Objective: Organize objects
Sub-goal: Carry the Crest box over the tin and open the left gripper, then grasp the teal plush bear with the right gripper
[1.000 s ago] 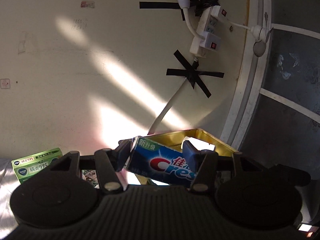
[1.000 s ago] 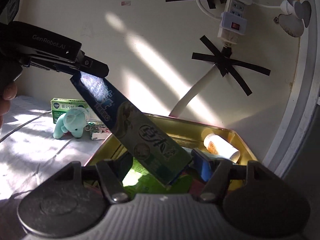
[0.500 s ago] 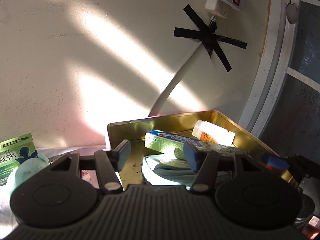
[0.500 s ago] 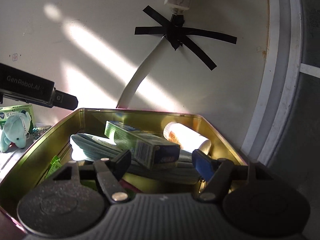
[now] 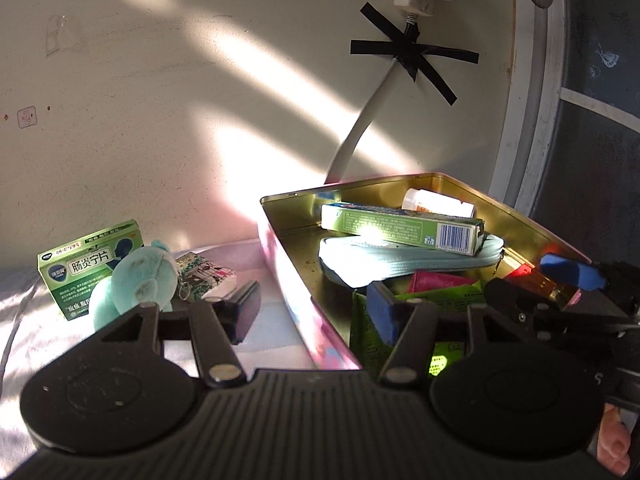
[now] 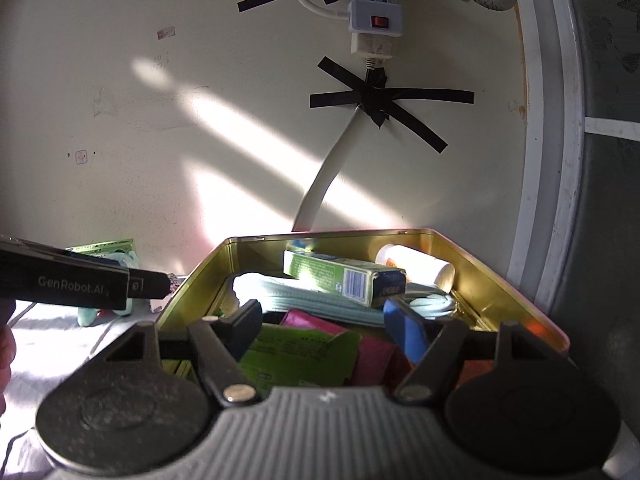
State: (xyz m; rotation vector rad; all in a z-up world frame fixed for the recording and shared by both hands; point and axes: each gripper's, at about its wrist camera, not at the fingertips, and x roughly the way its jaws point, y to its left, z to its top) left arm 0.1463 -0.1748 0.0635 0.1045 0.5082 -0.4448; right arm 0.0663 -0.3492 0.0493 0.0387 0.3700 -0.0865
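Observation:
A gold tin box (image 5: 512,208) (image 6: 496,276) holds a green toothpaste box (image 5: 400,229) (image 6: 340,278) lying on a pale blue zip pouch (image 5: 400,258) (image 6: 312,300), a white bottle (image 5: 436,202) (image 6: 416,266), and green and pink packets (image 6: 304,352). My left gripper (image 5: 312,308) is open and empty over the tin's left wall. My right gripper (image 6: 324,328) is open and empty above the tin's near side. Left of the tin lie a teal plush toy (image 5: 136,280), a green medicine box (image 5: 86,264) and a small patterned booklet (image 5: 206,274).
The tin stands on a white cloth (image 5: 264,260) against a cream wall. A white cable (image 6: 324,184) taped with black crosses runs up to a power strip (image 6: 374,12). A window frame (image 6: 560,160) is at the right.
The toothpaste box left my grippers and now lies in the tin on the pouch. My left gripper has swung left and back, bringing the plush toy and medicine box into view.

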